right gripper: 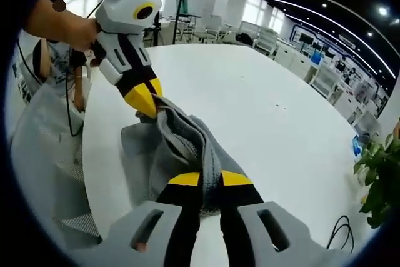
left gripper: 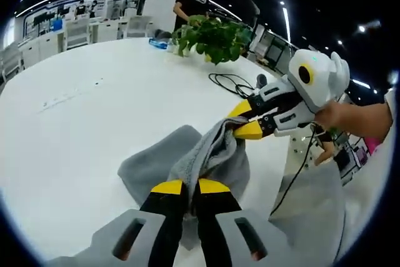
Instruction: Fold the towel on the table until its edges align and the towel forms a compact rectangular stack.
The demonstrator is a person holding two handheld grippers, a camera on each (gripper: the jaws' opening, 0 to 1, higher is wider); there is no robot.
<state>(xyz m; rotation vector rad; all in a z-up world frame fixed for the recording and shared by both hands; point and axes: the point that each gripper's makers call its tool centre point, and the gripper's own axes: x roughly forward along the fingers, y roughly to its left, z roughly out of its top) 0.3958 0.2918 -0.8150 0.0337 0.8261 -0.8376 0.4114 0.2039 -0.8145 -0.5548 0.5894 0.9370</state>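
A grey towel (left gripper: 187,161) lies bunched on the white table (left gripper: 94,110), with one edge lifted off it. My left gripper (left gripper: 191,187) is shut on that raised edge at its near end. My right gripper (left gripper: 242,120) comes in from the right, held by a hand, and is shut on the same edge farther along. In the right gripper view my right gripper (right gripper: 210,179) pinches the towel (right gripper: 181,148) between its yellow tips, and my left gripper (right gripper: 149,105) holds the far end. The fabric hangs between the two grips in a loose ridge.
A potted green plant (left gripper: 212,37) stands at the far side of the table, with a black cable (left gripper: 234,82) beside it. A person (left gripper: 192,1) stands behind the plant. The table edge (left gripper: 294,154) runs close on the right, with a chair and a seated person (right gripper: 53,67) beyond.
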